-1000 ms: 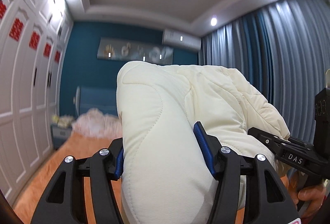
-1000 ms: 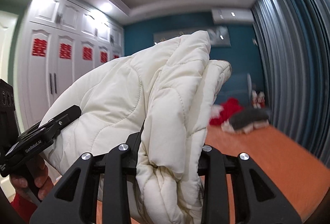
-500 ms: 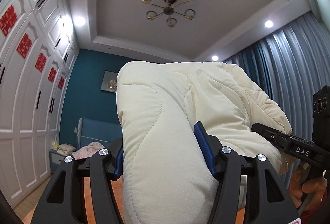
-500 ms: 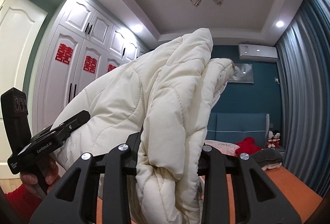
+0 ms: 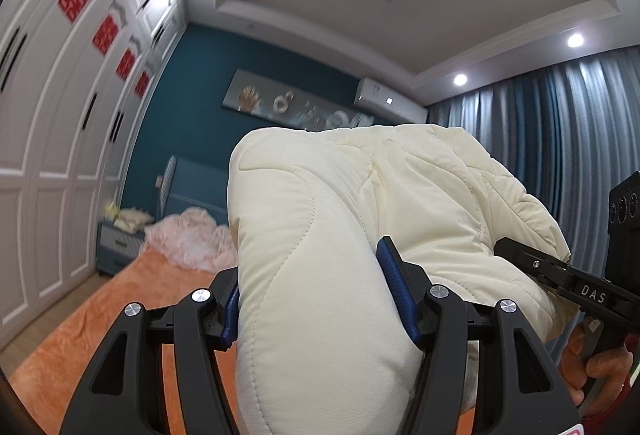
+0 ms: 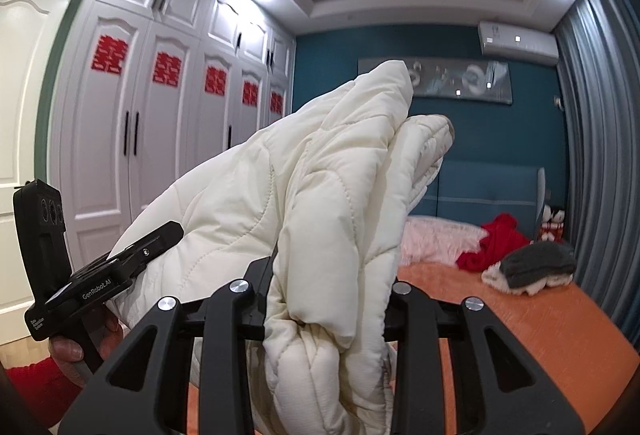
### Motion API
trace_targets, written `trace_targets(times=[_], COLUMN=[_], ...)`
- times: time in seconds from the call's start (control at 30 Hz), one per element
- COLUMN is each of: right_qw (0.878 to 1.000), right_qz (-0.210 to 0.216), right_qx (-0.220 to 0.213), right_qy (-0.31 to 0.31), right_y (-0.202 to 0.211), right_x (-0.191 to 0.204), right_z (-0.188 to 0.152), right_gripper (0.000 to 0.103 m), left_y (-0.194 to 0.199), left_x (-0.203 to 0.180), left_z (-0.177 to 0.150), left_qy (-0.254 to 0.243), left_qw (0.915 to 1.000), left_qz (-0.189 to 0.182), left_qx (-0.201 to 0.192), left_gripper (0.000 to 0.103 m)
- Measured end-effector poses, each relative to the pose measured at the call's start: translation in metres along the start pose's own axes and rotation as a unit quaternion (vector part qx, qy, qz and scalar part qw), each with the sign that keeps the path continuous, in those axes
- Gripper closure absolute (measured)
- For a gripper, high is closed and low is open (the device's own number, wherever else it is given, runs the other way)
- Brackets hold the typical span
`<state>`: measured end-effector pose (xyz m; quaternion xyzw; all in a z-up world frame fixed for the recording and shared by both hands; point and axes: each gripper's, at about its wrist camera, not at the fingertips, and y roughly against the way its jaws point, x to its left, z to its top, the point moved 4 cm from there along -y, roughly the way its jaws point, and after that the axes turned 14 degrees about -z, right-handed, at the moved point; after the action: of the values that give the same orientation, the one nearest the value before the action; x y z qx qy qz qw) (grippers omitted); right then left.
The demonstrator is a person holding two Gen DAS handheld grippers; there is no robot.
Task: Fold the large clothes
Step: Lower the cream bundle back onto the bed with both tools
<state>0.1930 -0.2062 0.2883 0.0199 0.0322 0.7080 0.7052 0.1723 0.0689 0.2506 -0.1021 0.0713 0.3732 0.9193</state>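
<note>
Each wrist camera sits just behind its own fingers, facing level down the bed (image 6: 520,323) toward the blue headboard (image 6: 488,191). A cream quilted coat (image 5: 320,235) fills both close up; each view catches the other gripper at its edge.

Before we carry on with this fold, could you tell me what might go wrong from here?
1. The cream padded jacket is bulky; the left gripper clamps a thick bunch that could slip out.
2. The right gripper pinches several bunched layers, so one layer may drop and skew the fold.
3. Clothes piled on the bed could crowd the lay-down.
</note>
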Motion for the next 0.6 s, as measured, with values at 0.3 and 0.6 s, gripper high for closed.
trace_targets(times=[0.3, 0.6], right_qw=[0.992, 0.975], right_qz=[0.005, -0.007], right_qx=[0.113, 0.213], right_qy=[-0.047, -0.066], right_y=[-0.106, -0.171], right_x=[-0.017, -0.015], right_z=[-0.106, -0.225], right_gripper=[0.072, 0.073], left_y=[-0.067, -0.102], left_x=[0.068, 0.131], left_z=[-0.094, -0.205], left_qy=[0.036, 0.067], left_qw=[0.9938, 0.9738], left_qz=[0.038, 0.085], left_qx=[0.099, 0.200], left_gripper=[0.047, 0.048])
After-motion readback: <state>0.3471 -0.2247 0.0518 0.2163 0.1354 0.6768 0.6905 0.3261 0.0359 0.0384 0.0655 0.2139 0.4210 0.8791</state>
